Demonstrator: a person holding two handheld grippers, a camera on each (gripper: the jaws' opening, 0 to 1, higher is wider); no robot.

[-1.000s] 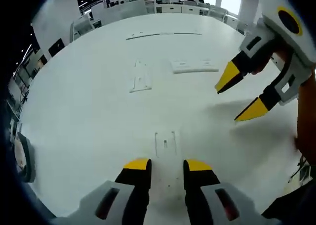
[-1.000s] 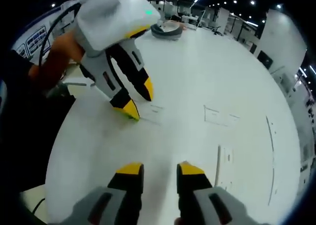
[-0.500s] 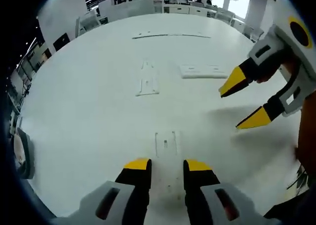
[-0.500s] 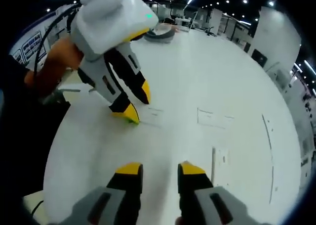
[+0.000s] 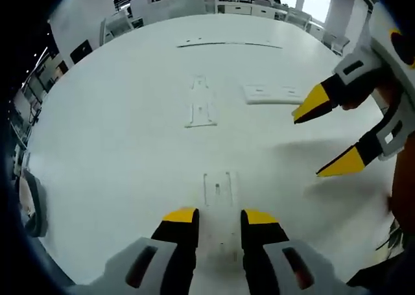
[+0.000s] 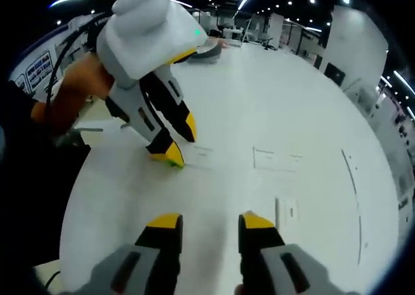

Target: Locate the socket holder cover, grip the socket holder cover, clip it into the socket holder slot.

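the small white socket holder cover [image 5: 217,188] lies flat on the white worktop [image 5: 117,133], just ahead of the left gripper [image 5: 219,218], in line with the gap between its yellow-tipped jaws. those jaws stand slightly apart with nothing between them. in the right gripper view the same cover [image 6: 200,153] sits just beside the lower tip of the left gripper [image 6: 178,139], apparently free on the surface; contact cannot be confirmed.

farther toward the far edge of the worktop lie two other flat white parts: an elongated plate [image 5: 201,105] near the middle, and a wider rectangular plate [image 5: 272,93] to its right. which of these carries the socket holder slot cannot be told. a long thin strip [image 5: 227,44] lies close to the far edge.

the right gripper [image 5: 337,134] hangs above the worktop toward its right edge, jaws wide apart and empty; from its own camera the right gripper [image 6: 209,222] likewise shows parted tips with nothing held.

progress, as a judgement: locating appears done and the left gripper is lined up for the pick. gripping, carrying and clipping into the slot are all left to do.
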